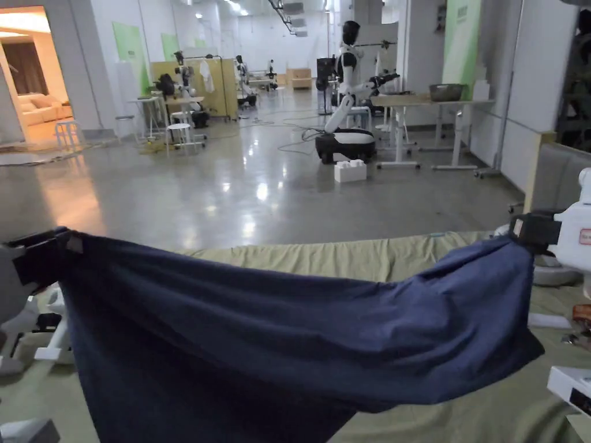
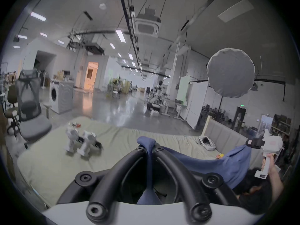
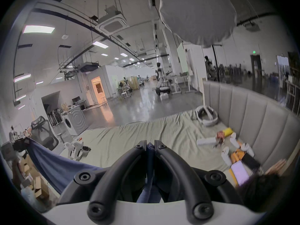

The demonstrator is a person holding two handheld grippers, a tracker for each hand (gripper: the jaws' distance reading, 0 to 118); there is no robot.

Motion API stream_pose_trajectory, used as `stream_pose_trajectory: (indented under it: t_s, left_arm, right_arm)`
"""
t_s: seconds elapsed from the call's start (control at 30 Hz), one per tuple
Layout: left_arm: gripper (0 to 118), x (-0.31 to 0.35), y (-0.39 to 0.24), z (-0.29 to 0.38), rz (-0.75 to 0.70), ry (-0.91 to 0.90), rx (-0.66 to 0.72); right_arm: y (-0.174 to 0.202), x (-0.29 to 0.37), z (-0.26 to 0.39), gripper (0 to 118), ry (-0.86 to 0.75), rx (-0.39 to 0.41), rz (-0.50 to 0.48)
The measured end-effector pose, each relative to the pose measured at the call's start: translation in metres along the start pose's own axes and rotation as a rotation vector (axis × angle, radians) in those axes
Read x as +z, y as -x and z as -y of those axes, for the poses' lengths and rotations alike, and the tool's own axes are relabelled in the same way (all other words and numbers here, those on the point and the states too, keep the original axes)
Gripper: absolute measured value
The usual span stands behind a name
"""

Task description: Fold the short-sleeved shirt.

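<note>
In the head view, you hold the shirt (image 1: 277, 340) stretched in the air between your two grippers, above the bed (image 1: 358, 259). Your left gripper (image 1: 43, 256) pinches one end at the picture's left edge; your right gripper (image 1: 528, 231) pinches the other end at the right. The cloth sags in the middle and hangs down toward you. Beyond the bed, a white robot (image 1: 349, 92) stands on the shiny floor.

In the left gripper view, your left gripper (image 2: 149, 147) is clamped on the shirt (image 2: 211, 162); a bunch of blue cloth sticks out past the tips. The cloth runs right to your right gripper (image 2: 253, 143), closed on the far corner, with your hand (image 2: 267, 165) on its grip. Two spare grippers (image 2: 81, 140) lie on the bed (image 2: 48, 155).

In the right gripper view, your right gripper (image 3: 150, 145) is pressed together on a thin fold of shirt (image 3: 55, 165). The cloth trails left to your left gripper (image 3: 21, 145).
</note>
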State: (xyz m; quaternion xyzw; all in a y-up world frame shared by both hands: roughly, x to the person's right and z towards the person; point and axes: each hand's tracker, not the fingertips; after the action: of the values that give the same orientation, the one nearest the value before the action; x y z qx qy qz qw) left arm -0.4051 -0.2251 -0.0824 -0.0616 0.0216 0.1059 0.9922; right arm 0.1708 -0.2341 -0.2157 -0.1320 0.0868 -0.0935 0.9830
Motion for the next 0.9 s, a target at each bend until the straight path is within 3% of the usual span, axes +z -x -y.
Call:
stream_pose_trajectory:
  t_s: [0.33,0.47,0.53,0.77,0.83,0.9]
  left_arm:
    - [7,-0.003,0.016,-0.033,-0.067,-0.071,-0.012]
    - [7,-0.030,0.023,-0.040,-0.077,-0.061,-0.025]
    - [7,-0.075,0.007,-0.052,-0.085,-0.048,-0.035]
    - [7,-0.138,-0.048,-0.036,-0.092,-0.014,-0.050]
    - [7,-0.168,0.014,-0.054,-0.108,-0.002,-0.055]
    - [7,-0.173,0.008,-0.049,-0.100,0.004,-0.026]
  right_arm:
    - [0.002,-0.032,-0.059,9,-0.075,0.026,0.092]
    - [0.007,-0.057,-0.065,9,-0.080,0.071,0.120]
    - [0.007,-0.071,-0.065,9,-0.074,0.079,0.127]
    - [0.006,-0.131,-0.065,9,-0.049,0.121,0.175]
    - [0.006,-0.147,-0.065,9,-0.037,0.101,0.177]
    - [0.004,-0.164,-0.061,9,-0.032,0.101,0.182]
